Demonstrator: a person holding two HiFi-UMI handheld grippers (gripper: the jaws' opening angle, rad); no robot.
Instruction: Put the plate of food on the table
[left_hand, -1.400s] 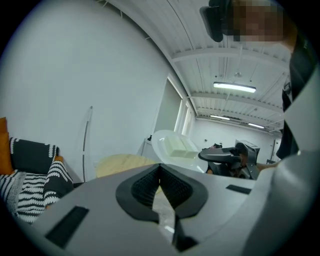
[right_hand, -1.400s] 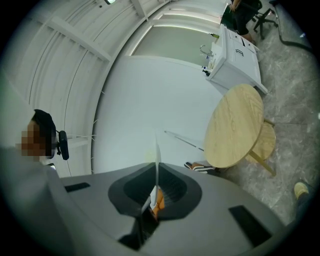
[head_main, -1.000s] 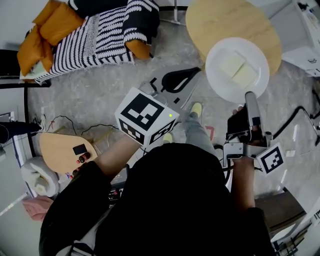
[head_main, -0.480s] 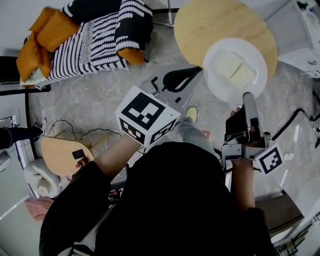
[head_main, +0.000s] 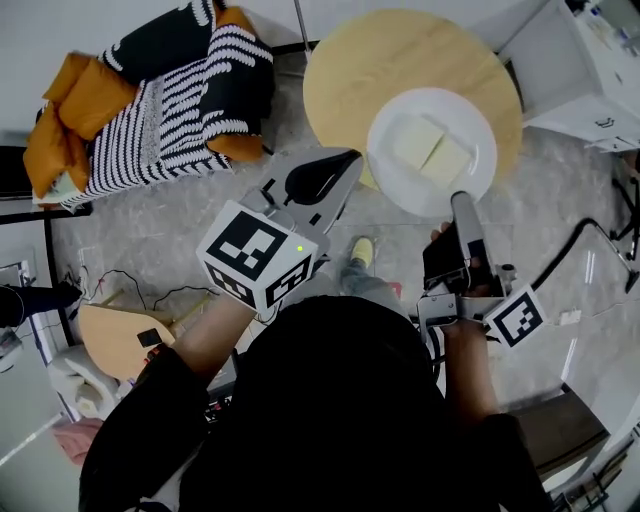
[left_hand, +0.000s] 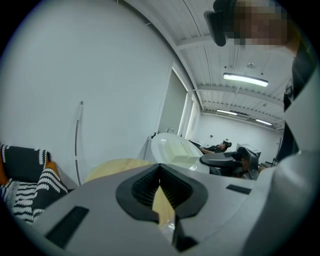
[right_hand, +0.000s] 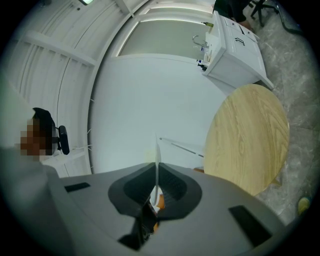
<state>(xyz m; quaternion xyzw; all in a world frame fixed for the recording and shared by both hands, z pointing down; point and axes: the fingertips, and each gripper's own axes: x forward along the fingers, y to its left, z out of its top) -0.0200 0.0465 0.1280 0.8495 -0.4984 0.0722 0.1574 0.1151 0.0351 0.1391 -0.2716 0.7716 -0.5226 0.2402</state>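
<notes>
The right claw (head_main: 457, 200) was pinched on the near rim of the white plate (head_main: 392, 185), and its own view showed the thin rim edge-on (right_hand: 157, 155) between the pressed pads (right_hand: 156, 187). Ahead of that claw, two pale slabs of food (head_main: 430, 155) lay side by side on the plate. The plate hung over the near edge of the round wooden worktop (head_main: 380, 60), partly past it; whether it touched the wood could not be told. To the left of the plate-holding claw, the left claw (head_main: 318, 180) was pressed almost together on nothing (left_hand: 161, 187), pointing toward the worktop. A striped sofa with orange cushions (head_main: 190, 100) stood further left, and a white cabinet (head_main: 580, 70) to the right beyond the worktop.
</notes>
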